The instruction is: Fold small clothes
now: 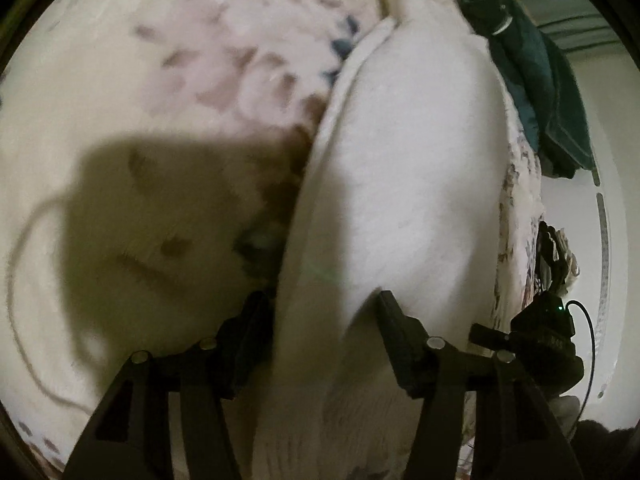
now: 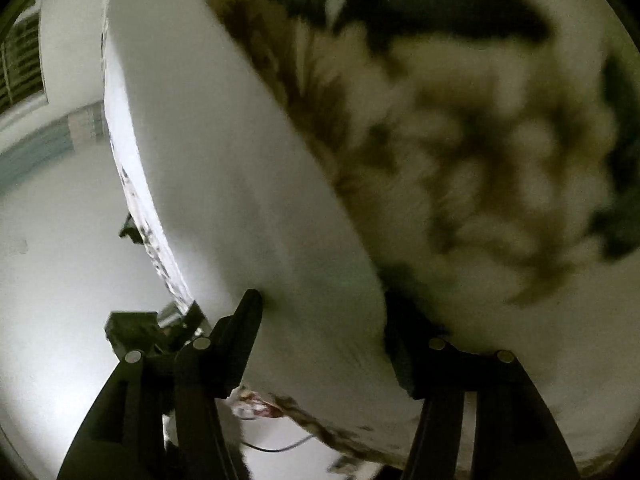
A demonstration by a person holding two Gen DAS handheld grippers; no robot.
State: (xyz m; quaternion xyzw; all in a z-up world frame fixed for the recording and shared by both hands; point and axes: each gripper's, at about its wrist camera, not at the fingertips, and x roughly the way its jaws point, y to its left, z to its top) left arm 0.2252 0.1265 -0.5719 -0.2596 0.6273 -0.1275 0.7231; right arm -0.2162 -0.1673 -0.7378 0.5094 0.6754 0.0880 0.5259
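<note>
White garment (image 1: 404, 168) lies on the floral blanket (image 1: 168, 80), its near edge between the left tool (image 1: 320, 308) fingers, which stand apart, likely to take a fold edge. A dark green garment (image 1: 548, 92) shows only here. Right view: right tool (image 2: 324, 312) straddles the cloth too, also apart; pale floor (image 2: 60, 264) visible.

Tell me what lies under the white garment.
The white garment lies on a floral bedspread, which shows along its edges. Whatever sits beneath its middle is covered. Both the left gripper and right gripper straddle its near edge.
</note>
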